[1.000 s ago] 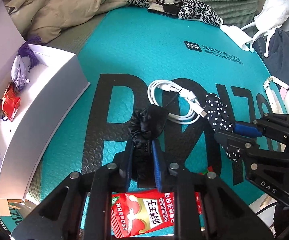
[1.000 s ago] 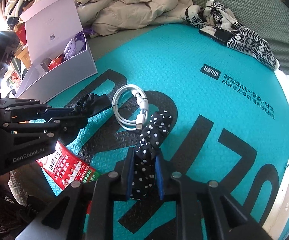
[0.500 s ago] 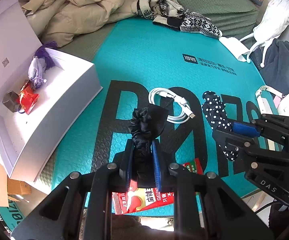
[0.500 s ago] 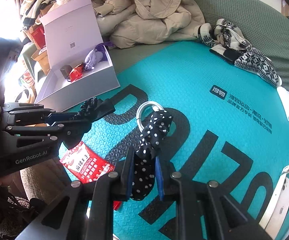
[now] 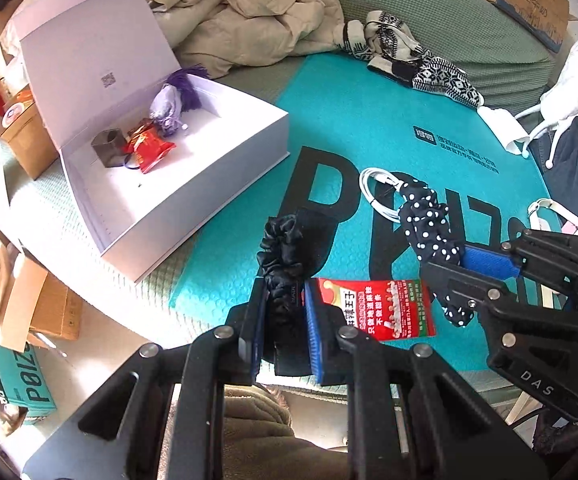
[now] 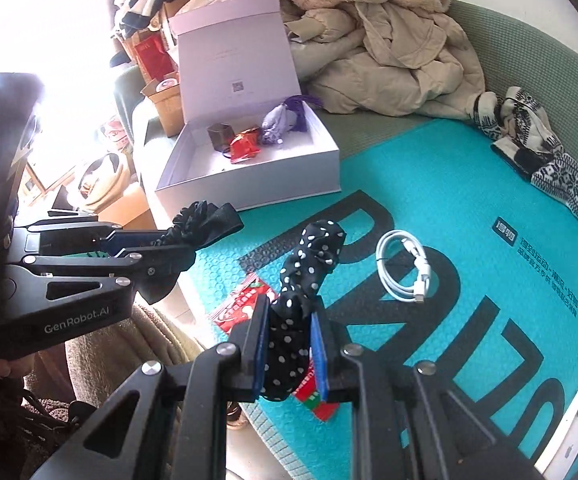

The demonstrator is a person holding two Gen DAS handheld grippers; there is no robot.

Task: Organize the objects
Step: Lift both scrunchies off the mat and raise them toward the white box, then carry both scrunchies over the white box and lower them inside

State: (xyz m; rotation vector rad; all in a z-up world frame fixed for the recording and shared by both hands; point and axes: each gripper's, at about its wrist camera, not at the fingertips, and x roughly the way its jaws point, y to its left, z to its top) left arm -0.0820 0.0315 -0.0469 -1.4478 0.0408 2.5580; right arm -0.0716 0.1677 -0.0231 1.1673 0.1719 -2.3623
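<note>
1. My left gripper is clamped on the black scrunchie, held in the air just short of the white box.
2. My right gripper is pinched on the polka-dot scrunchie — further from the box, above the teal mat.
3. Risks, as I judge them: both loops are soft and dangle, so one could snag the box wall or slide out of the pads; the two grippers run close and may collide at the box.
4. Beyond the box lie beige clothes; a white cable and red snack packet rest on the mat — a cluttered room.
</note>
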